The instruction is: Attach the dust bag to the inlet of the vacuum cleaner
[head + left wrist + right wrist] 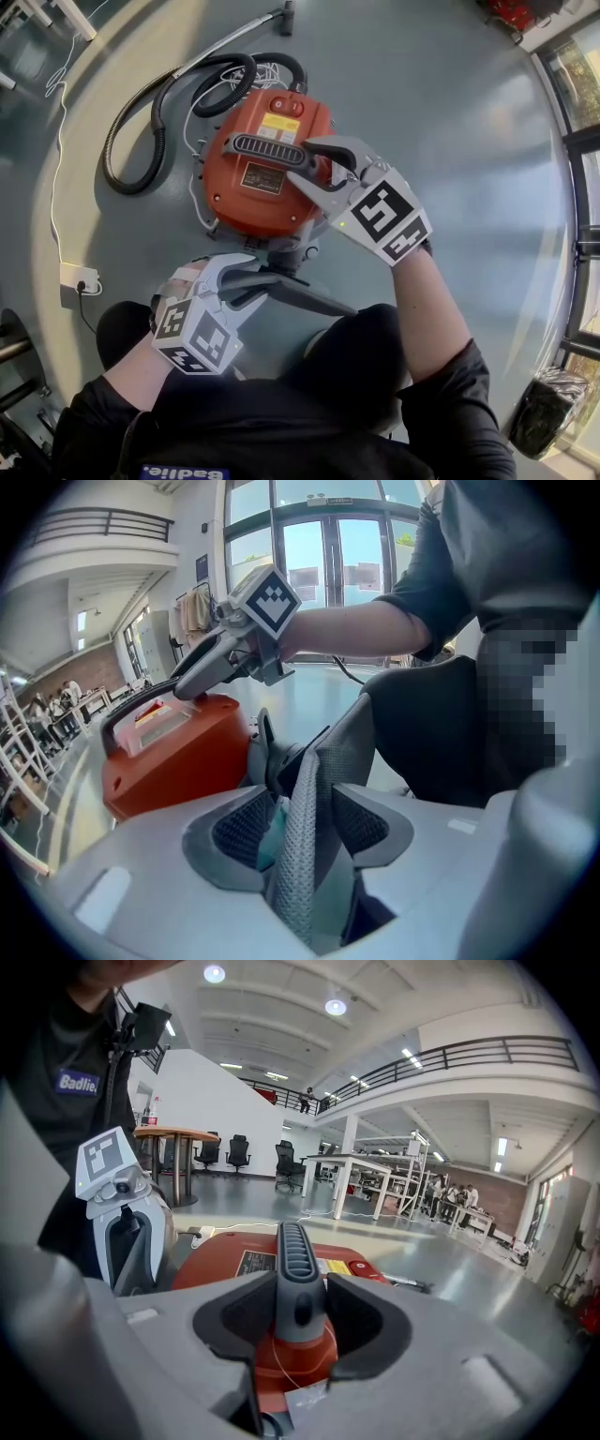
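Both grippers are light grey with dark, ribbed pads (361,1321). The left gripper (248,279) and the right gripper (323,167) each carry a white cube (386,217) with black square markers. The person wears a black short-sleeved top (281,422) with a small blue patch (185,472), perhaps a name tag

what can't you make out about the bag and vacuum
Whether the dust bag is seated on the inlet: dark and small in head view; its fabric covers the joint in left gripper view.
Vacuum label print: too small everywhere.
Hose nozzle: tiny at head view's top edge.
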Demonstrator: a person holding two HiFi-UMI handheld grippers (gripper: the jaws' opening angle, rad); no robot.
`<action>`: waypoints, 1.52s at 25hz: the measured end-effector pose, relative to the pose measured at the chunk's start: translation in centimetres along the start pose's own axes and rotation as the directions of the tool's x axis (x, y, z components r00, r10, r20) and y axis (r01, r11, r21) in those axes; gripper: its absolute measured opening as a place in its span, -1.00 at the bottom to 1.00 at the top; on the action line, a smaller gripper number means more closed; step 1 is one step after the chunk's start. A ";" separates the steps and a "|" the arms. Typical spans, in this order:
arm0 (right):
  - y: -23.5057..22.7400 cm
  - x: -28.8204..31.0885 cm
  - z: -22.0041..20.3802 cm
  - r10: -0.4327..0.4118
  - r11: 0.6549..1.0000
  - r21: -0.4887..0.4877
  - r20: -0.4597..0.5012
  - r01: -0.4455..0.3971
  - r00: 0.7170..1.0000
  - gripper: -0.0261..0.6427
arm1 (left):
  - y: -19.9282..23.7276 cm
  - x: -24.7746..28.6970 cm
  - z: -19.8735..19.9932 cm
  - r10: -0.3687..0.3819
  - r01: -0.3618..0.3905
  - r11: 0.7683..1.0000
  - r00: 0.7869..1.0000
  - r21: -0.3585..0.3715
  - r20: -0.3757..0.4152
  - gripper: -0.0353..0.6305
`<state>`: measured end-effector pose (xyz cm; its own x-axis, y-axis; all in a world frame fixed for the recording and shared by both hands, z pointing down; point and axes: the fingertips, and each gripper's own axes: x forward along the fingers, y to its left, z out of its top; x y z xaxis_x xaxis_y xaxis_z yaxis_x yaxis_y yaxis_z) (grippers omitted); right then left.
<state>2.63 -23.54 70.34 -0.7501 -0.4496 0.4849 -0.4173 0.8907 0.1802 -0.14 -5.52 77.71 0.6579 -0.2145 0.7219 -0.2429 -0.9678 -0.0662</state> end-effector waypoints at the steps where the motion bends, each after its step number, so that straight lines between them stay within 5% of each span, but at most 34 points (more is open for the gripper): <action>1: 0.0 0.0 0.0 -0.002 1.000 -0.002 0.000 0.002 1.000 -0.49 | -0.1 -0.1 -0.1 -0.009 0.009 1.000 1.000 0.000 -0.005 -0.17; 22: 1.2 -5.7 0.7 -0.051 0.996 0.083 0.079 0.045 0.996 -0.49 | 2.7 -4.6 2.2 0.025 -0.015 0.997 0.990 -0.075 0.139 -0.20; 29: 2.7 -7.1 2.2 -0.056 0.982 0.186 0.138 0.030 0.989 -0.50 | 4.9 -6.9 4.4 0.071 -0.060 0.996 0.982 -0.062 0.175 -0.30; 38: 4.7 -10.0 6.0 -0.065 0.936 0.353 0.125 0.017 0.990 -0.61 | 6.1 -11.9 8.5 0.103 -0.073 0.985 0.975 -0.159 0.194 -0.36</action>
<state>5.11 -15.29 61.22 -0.7796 -0.5111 0.3619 -0.5840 0.8020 -0.1254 -3.37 -10.03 62.87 0.7553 -0.3349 0.5634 -0.4005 -0.9163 -0.0078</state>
